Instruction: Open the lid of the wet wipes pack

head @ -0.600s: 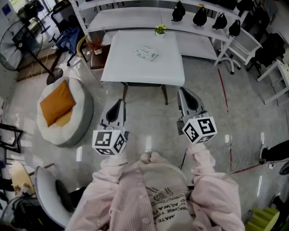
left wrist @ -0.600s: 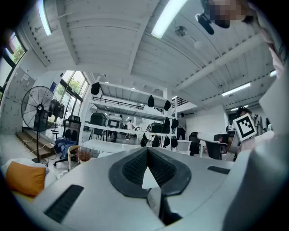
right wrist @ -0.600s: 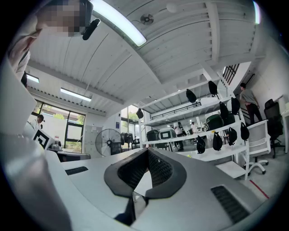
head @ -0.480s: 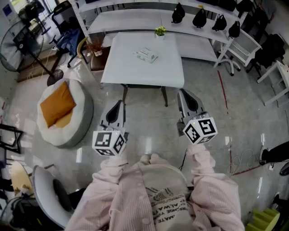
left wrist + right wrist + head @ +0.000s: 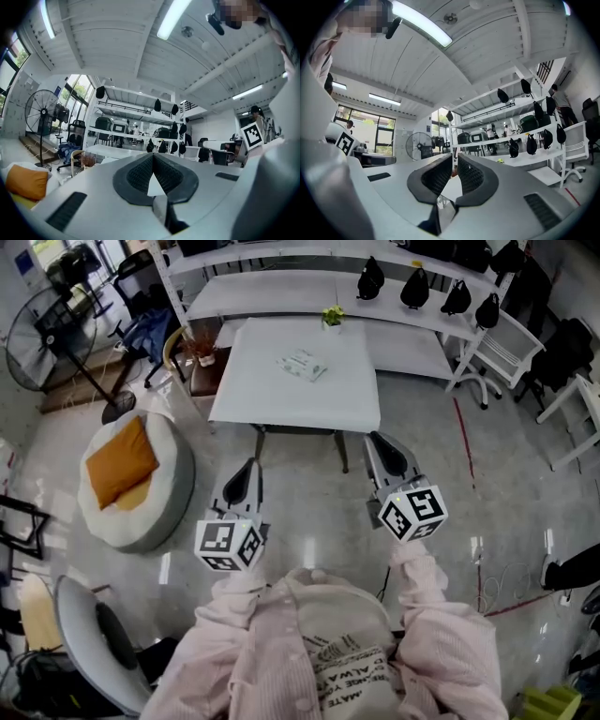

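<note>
One wipes pack [image 5: 302,364], one table [image 5: 281,399], two tools [image 5: 251,465] [image 5: 374,440], one fan [image 5: 37,341], one beanbag [image 5: 167,474].

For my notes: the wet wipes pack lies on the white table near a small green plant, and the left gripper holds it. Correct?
Not quite. The wet wipes pack lies on the white table near the small green plant, but the left gripper is short of the table, jaws together and empty, as the head view shows.

The table [image 5: 281,395] is white, the cushion [image 5: 117,463] orange, the shirt [image 5: 234,652] pink-striped.
</note>
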`<control>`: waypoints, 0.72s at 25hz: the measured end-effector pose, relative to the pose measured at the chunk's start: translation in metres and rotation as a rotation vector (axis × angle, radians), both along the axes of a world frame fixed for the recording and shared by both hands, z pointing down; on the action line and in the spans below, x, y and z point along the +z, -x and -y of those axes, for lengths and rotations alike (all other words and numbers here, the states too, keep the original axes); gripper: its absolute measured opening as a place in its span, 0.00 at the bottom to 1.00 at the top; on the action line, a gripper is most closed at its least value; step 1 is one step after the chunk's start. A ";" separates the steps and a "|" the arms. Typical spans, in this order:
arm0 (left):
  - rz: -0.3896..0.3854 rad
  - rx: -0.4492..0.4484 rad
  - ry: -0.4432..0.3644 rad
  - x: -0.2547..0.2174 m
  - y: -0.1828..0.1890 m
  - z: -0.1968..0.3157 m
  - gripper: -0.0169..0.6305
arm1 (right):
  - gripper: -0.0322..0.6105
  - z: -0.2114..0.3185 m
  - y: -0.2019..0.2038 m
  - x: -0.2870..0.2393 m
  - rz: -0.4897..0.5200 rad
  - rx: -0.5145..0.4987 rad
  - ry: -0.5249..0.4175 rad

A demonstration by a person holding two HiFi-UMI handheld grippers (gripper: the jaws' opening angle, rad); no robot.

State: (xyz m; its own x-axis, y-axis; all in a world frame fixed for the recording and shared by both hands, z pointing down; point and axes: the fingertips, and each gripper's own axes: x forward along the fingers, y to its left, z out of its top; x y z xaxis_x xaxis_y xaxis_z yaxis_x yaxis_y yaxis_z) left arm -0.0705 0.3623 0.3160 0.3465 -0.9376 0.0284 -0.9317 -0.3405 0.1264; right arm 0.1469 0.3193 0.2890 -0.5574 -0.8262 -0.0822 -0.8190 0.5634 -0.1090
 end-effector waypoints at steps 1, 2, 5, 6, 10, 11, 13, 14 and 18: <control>0.001 -0.001 0.004 0.002 -0.002 -0.001 0.02 | 0.05 0.001 -0.002 0.002 0.000 0.000 0.002; 0.002 -0.003 0.008 0.004 -0.003 -0.003 0.02 | 0.06 0.002 -0.003 0.003 0.001 0.000 0.003; 0.005 -0.019 0.016 0.007 -0.001 -0.004 0.02 | 0.16 0.006 -0.003 0.007 0.012 -0.010 0.006; 0.005 -0.025 0.017 0.007 0.001 -0.003 0.03 | 0.16 0.008 -0.003 0.007 0.012 -0.011 0.005; -0.003 -0.049 0.027 0.010 0.005 0.004 0.02 | 0.23 0.016 -0.004 0.010 0.013 -0.016 0.009; -0.007 -0.051 0.028 0.011 0.004 0.007 0.02 | 0.24 0.019 -0.005 0.011 0.014 -0.017 0.012; -0.011 -0.050 0.028 0.011 0.002 0.016 0.03 | 0.26 0.028 -0.008 0.012 0.015 -0.017 0.017; -0.013 -0.048 0.029 0.012 0.000 0.020 0.02 | 0.27 0.032 -0.009 0.014 0.016 -0.015 0.021; -0.017 -0.037 0.045 0.020 -0.005 0.040 0.02 | 0.30 0.054 -0.011 0.022 0.014 -0.009 0.035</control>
